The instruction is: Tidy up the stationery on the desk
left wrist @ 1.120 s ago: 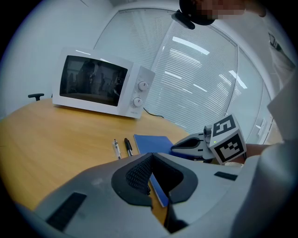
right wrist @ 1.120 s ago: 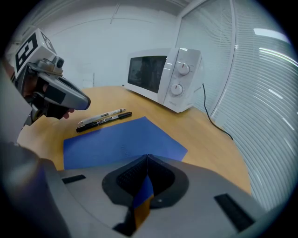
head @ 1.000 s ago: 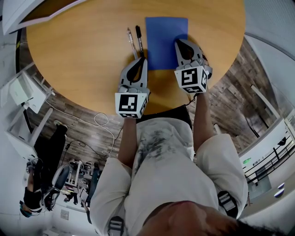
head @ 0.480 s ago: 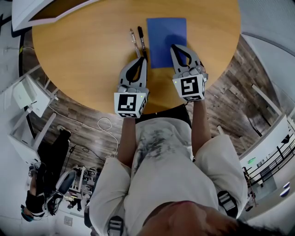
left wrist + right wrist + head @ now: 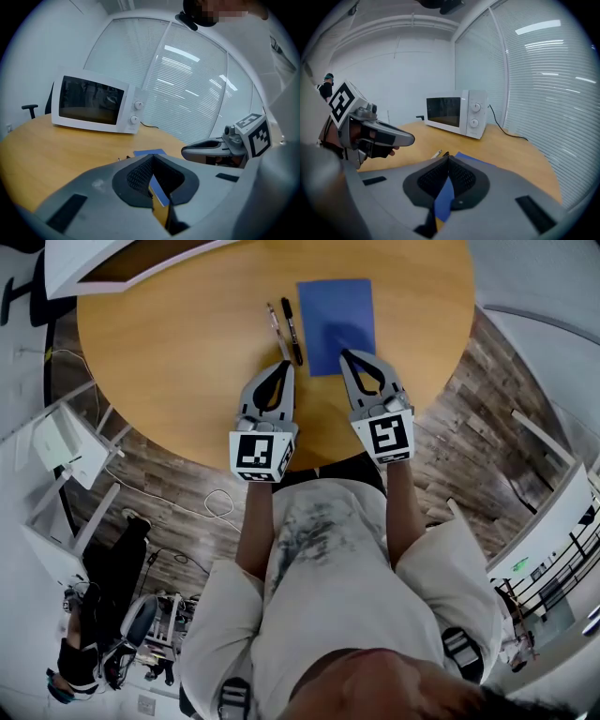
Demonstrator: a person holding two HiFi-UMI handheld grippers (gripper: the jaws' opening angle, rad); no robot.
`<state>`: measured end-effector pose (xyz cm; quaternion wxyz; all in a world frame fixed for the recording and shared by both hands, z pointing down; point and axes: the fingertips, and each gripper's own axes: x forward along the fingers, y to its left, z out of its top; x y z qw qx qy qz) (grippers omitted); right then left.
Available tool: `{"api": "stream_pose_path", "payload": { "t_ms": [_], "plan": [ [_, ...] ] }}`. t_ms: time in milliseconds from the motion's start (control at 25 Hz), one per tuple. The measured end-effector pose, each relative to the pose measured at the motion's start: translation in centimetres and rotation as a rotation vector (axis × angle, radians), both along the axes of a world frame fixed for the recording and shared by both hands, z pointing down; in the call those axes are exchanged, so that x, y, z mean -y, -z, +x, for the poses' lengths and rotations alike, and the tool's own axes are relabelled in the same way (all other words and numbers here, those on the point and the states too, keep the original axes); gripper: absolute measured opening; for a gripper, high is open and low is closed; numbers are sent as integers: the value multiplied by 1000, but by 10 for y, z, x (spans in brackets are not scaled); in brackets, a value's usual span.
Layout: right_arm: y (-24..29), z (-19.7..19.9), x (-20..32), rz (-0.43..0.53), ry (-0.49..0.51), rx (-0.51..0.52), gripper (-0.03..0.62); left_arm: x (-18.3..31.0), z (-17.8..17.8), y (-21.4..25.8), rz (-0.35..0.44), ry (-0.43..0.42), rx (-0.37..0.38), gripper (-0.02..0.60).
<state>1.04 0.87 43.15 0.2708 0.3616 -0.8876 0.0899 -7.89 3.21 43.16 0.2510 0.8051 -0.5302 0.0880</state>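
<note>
– Where is the stationery?

– Take the blue sheet (image 5: 336, 310) as the mark. It lies flat on the round wooden desk (image 5: 178, 352). Just left of the blue sheet lie two pens side by side, both roughly parallel to its long edge: a black pen (image 5: 292, 329) nearest it, and a silver pen (image 5: 275, 322) on the black one's far side.

– And the tools?

– The left gripper (image 5: 285, 366) points at the sheet's near left corner, its tip close to the near end of the black pen. Its own view shows the jaws pressed together at the tips, with nothing between them.

– The other one?

– The right gripper (image 5: 345, 353) has its tip over the sheet's near edge, and its shadow falls on the blue. Whether it touches the sheet I cannot tell. Its jaws meet at the tips too and pinch nothing; blue shows only through the gap behind them.

– Anything else?

– A white microwave (image 5: 457, 112) stands on the desk well beyond the sheet's far edge
</note>
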Motion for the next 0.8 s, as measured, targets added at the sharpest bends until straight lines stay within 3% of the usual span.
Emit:
{"api": "stream_pose_path", "payload": {
  "t_ms": [800],
  "plan": [
    [15,-7,-31,-11,-24,24,63,-23,-7,12,14,-32,-4,11]
  ]
}}
